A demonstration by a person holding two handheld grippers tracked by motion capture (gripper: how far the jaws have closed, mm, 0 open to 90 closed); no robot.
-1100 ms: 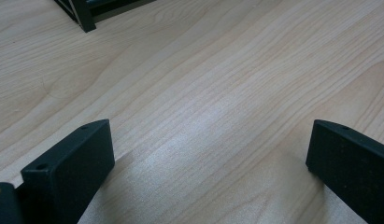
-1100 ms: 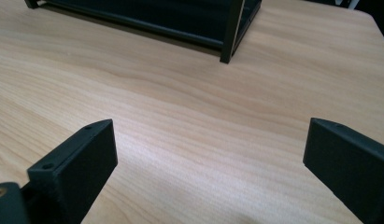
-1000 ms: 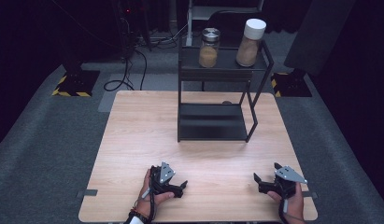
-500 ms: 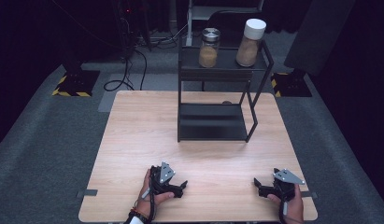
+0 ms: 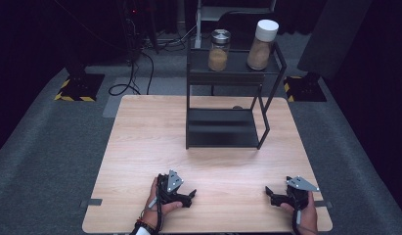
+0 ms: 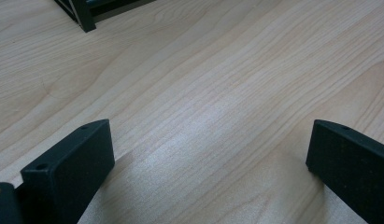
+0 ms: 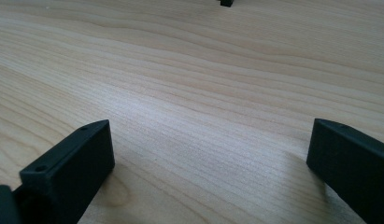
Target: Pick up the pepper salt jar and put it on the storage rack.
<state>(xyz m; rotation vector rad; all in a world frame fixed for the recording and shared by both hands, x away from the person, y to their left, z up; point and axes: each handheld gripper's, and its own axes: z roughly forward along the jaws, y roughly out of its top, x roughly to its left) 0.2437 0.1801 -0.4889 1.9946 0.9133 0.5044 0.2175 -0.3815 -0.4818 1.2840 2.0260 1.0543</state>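
My left gripper (image 5: 189,196) rests low on the wooden table (image 5: 140,147) near its front edge, held by a hand. In the left gripper view its jaws stand wide apart with bare wood between them (image 6: 208,154). My right gripper (image 5: 271,195) sits at the front right of the table, also open (image 7: 210,154), nothing between its jaws. A black two-tier metal shelf (image 5: 228,98) stands at the back middle of the table. On its top tier are a glass jar with a metal lid (image 5: 219,50) and a taller jar with a white lid (image 5: 261,45), both holding brownish contents.
A foot of the shelf (image 6: 84,21) shows at the top left of the left gripper view, and another foot (image 7: 225,3) at the top of the right gripper view. Cables (image 5: 135,73) and yellow-black striped stand bases (image 5: 74,90) lie on the grey floor behind the table.
The right gripper has drifted slightly nearer the front edge and lower. The left gripper has stayed put.
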